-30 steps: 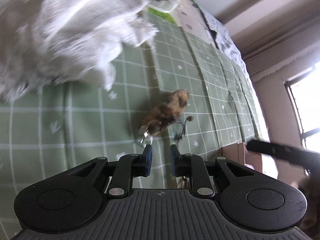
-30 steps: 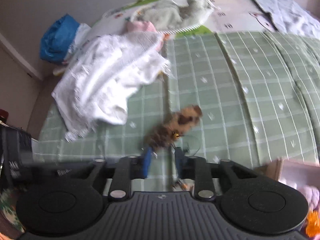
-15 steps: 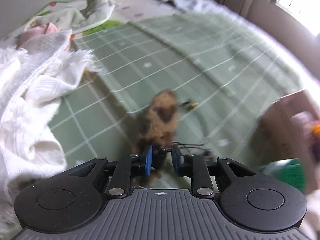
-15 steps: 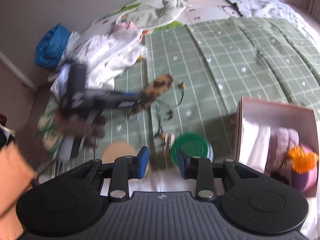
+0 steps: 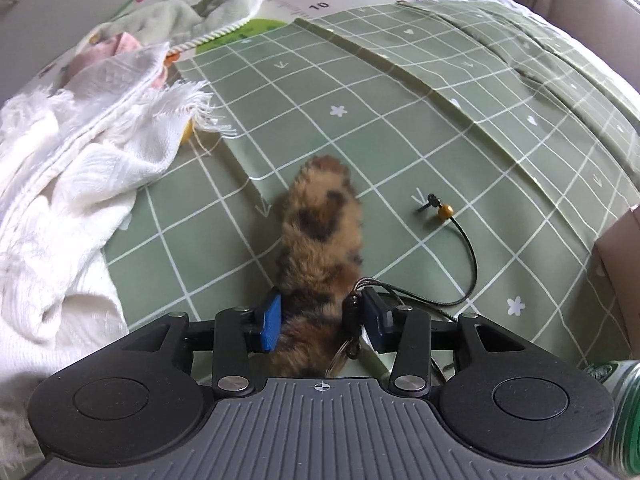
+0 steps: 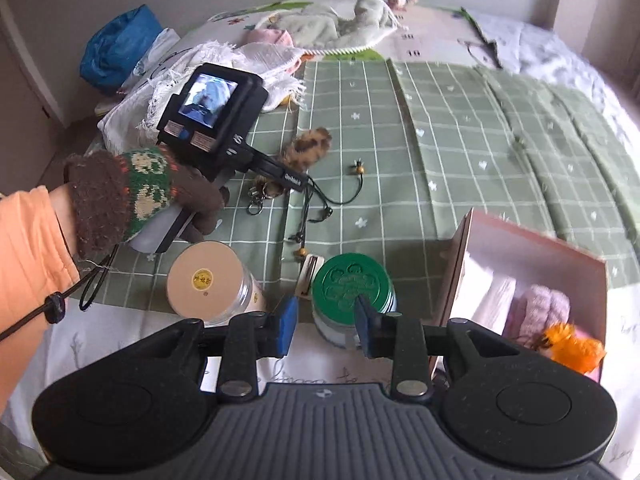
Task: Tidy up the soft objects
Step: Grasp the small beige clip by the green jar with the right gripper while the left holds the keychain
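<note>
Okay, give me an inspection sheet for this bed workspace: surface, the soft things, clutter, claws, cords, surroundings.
Surface: green checked mat spread over the bed.
Job's things: brown spotted furry keychain lying on the mat; white fringed blanket heaped at its edge; pink box already holding a lilac plush and an orange fluffy toy.
Clutter: green-lidded jar and tan-lidded jar at the near edge; blue bag beyond the blanket.
Claws: left claw opening, keychain between its fingers; right claw open, nothing between.
Cables: black cord with amber bead trailing from the keychain.
Surroundings: plain wall; pale towel farther up the bed.
</note>
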{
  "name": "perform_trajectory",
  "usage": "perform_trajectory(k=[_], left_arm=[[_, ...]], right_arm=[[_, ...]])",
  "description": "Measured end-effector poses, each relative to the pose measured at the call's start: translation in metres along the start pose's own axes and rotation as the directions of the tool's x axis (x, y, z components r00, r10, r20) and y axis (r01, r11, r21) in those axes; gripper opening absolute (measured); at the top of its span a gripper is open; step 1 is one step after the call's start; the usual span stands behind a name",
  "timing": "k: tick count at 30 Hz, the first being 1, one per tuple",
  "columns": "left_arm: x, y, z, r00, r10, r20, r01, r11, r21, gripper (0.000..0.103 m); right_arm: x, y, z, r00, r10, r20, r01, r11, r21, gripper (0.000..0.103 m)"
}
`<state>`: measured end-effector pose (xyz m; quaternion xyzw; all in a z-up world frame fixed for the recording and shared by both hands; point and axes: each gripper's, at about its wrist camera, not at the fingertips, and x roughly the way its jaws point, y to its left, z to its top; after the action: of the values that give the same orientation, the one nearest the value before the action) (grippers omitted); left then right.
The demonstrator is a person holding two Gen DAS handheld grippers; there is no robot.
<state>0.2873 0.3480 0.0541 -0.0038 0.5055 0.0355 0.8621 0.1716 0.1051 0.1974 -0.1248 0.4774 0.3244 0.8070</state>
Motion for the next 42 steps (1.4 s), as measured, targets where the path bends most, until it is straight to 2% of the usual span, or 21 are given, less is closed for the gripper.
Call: perform_trajectory(k=[3, 8, 13, 17, 20, 22, 24, 26, 28, 30, 32, 35, 37, 38, 40, 42], left_arm=[[0.000, -0.002, -0.001, 1.000, 0.012, 0.006, -0.012, 1.000, 0.002, 0.046], [0.001, -0.001, 0.002, 1.000, 0.012, -0.002, -0.012, 1.000, -0.006, 0.047], [0.001, -0.003, 0.000, 1.000, 0.027, 0.013, -0.027, 1.000, -0.005, 0.047], [-0.002, 0.000, -0.007, 0.999, 0.019, 0.043, -0.017, 0.999, -0.043, 0.047], [-0.008, 0.004, -0.012, 0.998, -0.021, 0.056, 0.022, 1.000, -0.017, 0.035], [-0.014, 0.012, -0.016, 0.995, -0.074, 0.059, 0.077, 0.996, -0.043, 0.025], [-0.022, 0.023, -0.023, 0.992, -0.110, 0.054, 0.116, 0.987, -0.107, 0.022], [-0.030, 0.031, -0.035, 0.993, -0.109, 0.054, 0.115, 0.985, -0.126, 0.021], [-0.042, 0.040, -0.052, 0.993, -0.107, 0.052, 0.113, 0.985, -0.132, 0.020], [-0.060, 0.054, -0.075, 0.990, -0.135, 0.049, 0.141, 0.974, -0.177, 0.019], [-0.079, 0.068, -0.096, 0.987, -0.155, 0.051, 0.163, 0.962, -0.217, 0.019], [-0.106, 0.089, -0.126, 0.986, -0.153, 0.058, 0.164, 0.938, -0.306, 0.019], [-0.122, 0.102, -0.143, 0.983, -0.172, 0.067, 0.185, 0.908, -0.377, 0.019], [-0.129, 0.105, -0.150, 0.981, -0.178, 0.073, 0.192, 0.898, -0.396, 0.019], [-0.144, 0.107, -0.159, 0.981, -0.173, 0.083, 0.192, 0.895, -0.403, 0.019], [-0.158, 0.107, -0.165, 0.983, -0.157, 0.090, 0.181, 0.898, -0.400, 0.019]], right_arm=[[-0.002, 0.003, -0.002, 1.000, -0.008, 0.019, 0.009, 1.000, -0.017, 0.034], [-0.010, 0.005, -0.008, 0.997, -0.047, 0.063, 0.050, 0.998, -0.044, 0.045], [-0.014, -0.001, -0.011, 0.993, -0.085, 0.077, 0.087, 0.996, -0.014, 0.046], [-0.016, -0.009, -0.011, 0.991, -0.091, 0.099, 0.089, 0.996, 0.027, 0.046], [-0.016, -0.017, -0.009, 0.993, -0.055, 0.100, 0.048, 0.996, 0.070, 0.046], [-0.013, -0.022, -0.006, 0.995, -0.031, 0.091, 0.023, 0.996, 0.088, 0.046], [-0.005, -0.027, 0.000, 0.997, -0.017, 0.073, 0.010, 0.995, 0.097, 0.046], [0.007, -0.031, 0.007, 0.999, 0.003, 0.048, -0.009, 0.992, 0.126, 0.046], [0.018, -0.036, 0.016, 0.998, 0.058, 0.038, -0.064, 0.983, 0.173, 0.046], [0.027, -0.041, 0.024, 0.986, 0.153, 0.062, -0.162, 0.965, 0.206, 0.046], [0.034, -0.045, 0.027, 0.980, 0.186, 0.071, -0.197, 0.959, 0.204, 0.045], [0.049, -0.045, 0.042, 0.977, 0.212, 0.005, -0.210, 0.963, 0.167, 0.045], [0.069, -0.039, 0.064, 0.969, 0.224, -0.103, -0.202, 0.961, 0.187, 0.045], [0.085, -0.037, 0.077, 0.951, 0.246, -0.188, -0.206, 0.956, 0.209, 0.043], [0.114, -0.031, 0.097, 0.920, 0.257, -0.297, -0.193, 0.955, 0.226, 0.037], [0.142, -0.021, 0.109, 0.900, 0.199, -0.388, -0.129, 0.972, 0.198, 0.036]])
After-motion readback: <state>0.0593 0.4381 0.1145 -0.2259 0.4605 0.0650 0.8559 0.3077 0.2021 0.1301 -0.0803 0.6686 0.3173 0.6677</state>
